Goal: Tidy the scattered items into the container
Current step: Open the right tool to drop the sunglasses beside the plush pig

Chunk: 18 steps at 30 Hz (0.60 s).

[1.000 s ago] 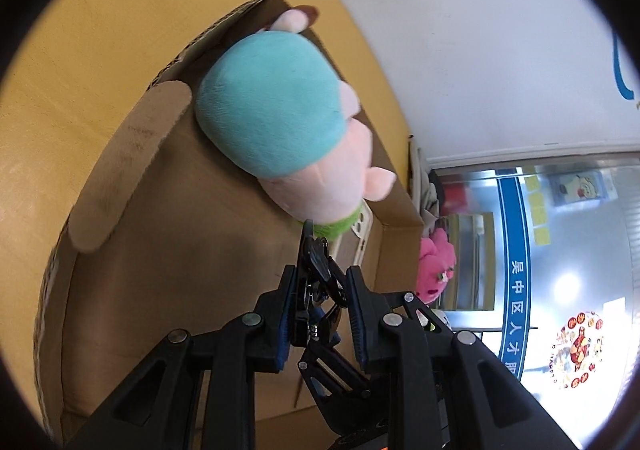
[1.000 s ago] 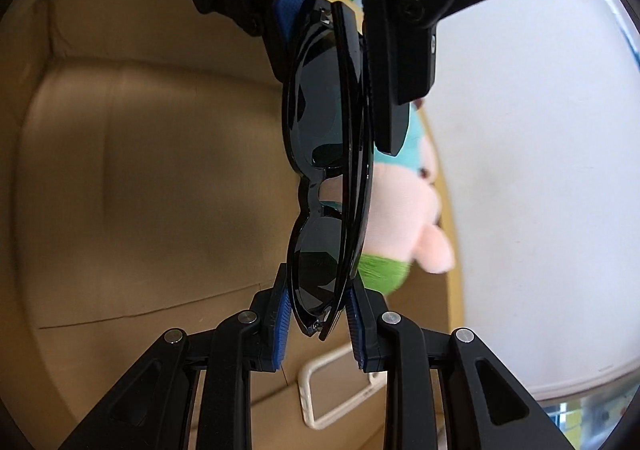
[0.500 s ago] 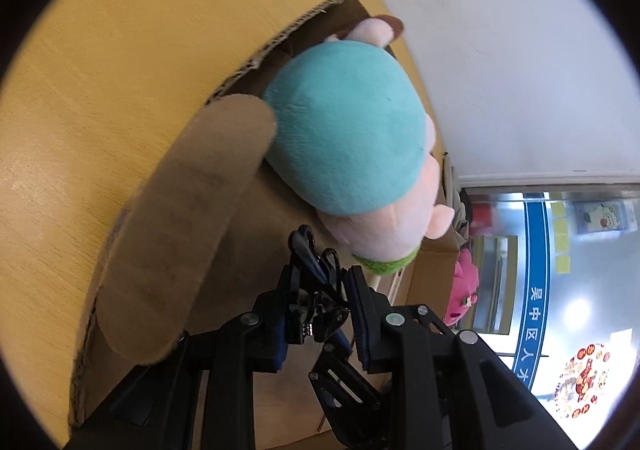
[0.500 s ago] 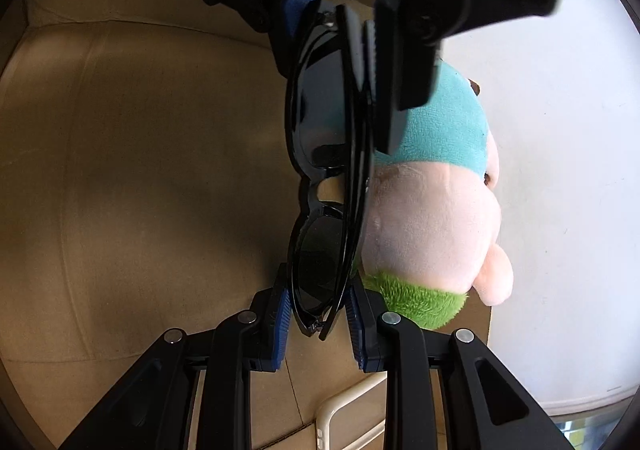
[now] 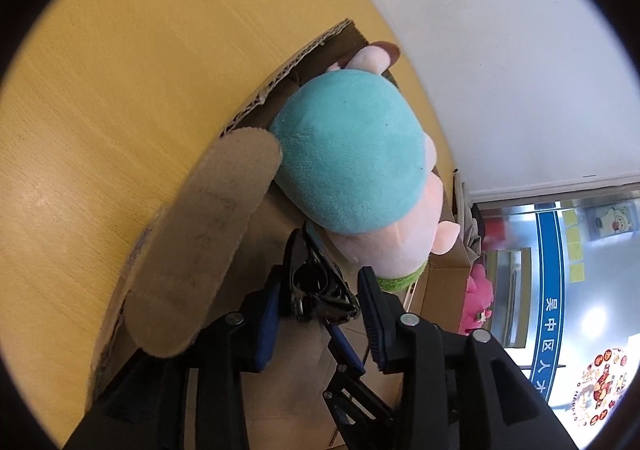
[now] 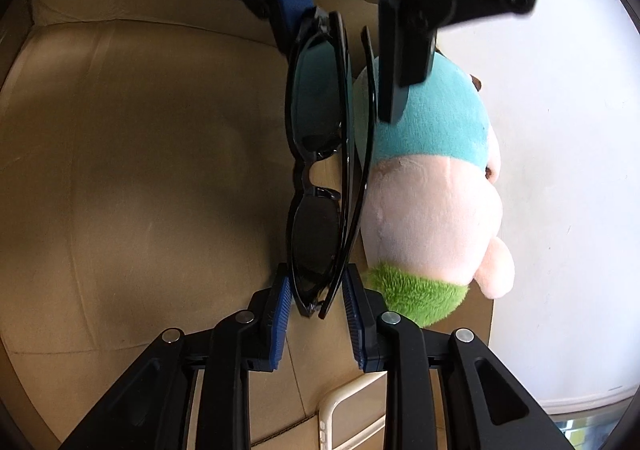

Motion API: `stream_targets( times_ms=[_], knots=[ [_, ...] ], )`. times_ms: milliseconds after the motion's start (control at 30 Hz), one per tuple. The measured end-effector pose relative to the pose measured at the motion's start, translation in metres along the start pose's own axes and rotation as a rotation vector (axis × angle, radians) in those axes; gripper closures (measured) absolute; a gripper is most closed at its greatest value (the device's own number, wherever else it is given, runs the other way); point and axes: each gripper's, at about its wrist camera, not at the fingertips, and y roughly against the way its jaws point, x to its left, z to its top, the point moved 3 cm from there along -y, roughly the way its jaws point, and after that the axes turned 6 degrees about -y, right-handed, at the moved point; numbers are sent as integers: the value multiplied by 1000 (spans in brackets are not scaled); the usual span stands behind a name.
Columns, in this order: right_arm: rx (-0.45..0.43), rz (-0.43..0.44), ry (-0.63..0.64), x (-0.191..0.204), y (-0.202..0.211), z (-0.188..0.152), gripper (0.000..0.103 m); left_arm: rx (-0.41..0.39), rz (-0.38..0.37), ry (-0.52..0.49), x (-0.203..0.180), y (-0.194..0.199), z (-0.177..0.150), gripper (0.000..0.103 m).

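Right wrist view looks down into the cardboard box (image 6: 120,170), where a plush toy (image 6: 432,210) already lies against one wall. Folded black sunglasses (image 6: 320,170) hang over the box floor. The right tool (image 6: 314,302) pinches their near end. The left tool (image 6: 352,62) has just been opening, and its far pad now stands off the frame. The glasses still have to be set down. Other things may be left on the yellow table (image 5: 120,110), but I cannot see any.
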Motion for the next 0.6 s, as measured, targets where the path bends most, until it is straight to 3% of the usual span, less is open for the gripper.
stream_targets(
  times_ms=[100, 167, 333, 533, 600],
  knots=[
    [1, -4, -8, 0, 5, -4, 68, -21, -7, -12, -1, 8, -2, 61],
    [-9, 3, -22, 0, 11, -7, 56, -33, 4, -24, 0, 14, -2, 60],
    [-26, 8, -53, -1, 24, -11, 46, -51, 13, -41, 2, 26, -8, 60],
    [-55, 18, -124, -8, 52, -24, 45, -67, 22, -95, -4, 43, -21, 60],
    [-69, 21, -186, -15, 67, -34, 34, -85, 38, -142, -8, 55, -29, 60]
  ],
)
